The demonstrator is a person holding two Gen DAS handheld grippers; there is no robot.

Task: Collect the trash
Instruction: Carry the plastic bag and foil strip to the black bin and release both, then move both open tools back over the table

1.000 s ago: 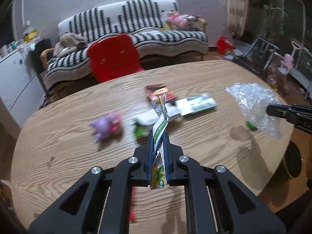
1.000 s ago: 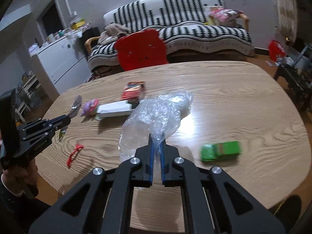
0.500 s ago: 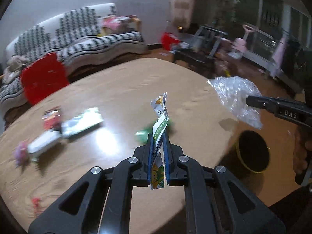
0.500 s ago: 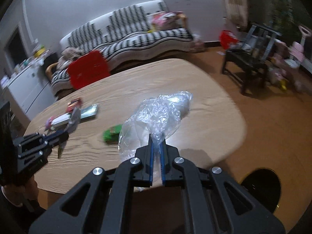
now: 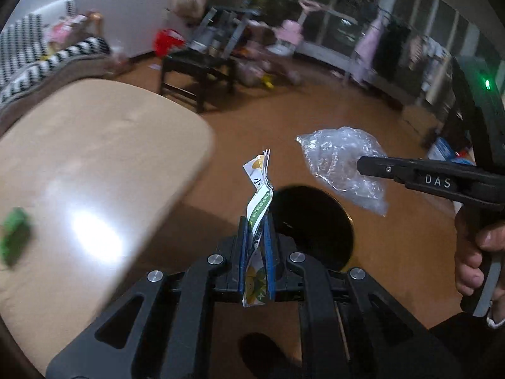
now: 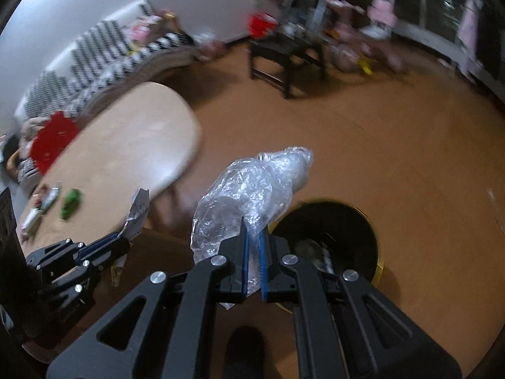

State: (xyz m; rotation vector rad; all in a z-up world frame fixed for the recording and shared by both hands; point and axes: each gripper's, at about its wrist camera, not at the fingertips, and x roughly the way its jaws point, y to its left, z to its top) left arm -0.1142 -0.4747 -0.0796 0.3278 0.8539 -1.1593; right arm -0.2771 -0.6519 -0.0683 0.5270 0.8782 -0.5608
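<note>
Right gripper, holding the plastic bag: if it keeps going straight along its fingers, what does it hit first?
Probably the black trash bin on the floor: the right gripper, shut on the clear plastic bag, points down at its open mouth. Depth is unclear.

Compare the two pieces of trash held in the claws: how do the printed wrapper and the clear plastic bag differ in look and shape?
The printed wrapper is opaque, white and green with a yellow picture; the clear plastic bag is see-through and colourless. The wrapper is a narrow, twisted strip standing up from the left claw; the bag is a wide, crumpled bundle bulging out of the right claw. Both are pinched in shut claws near the black bin.
</note>
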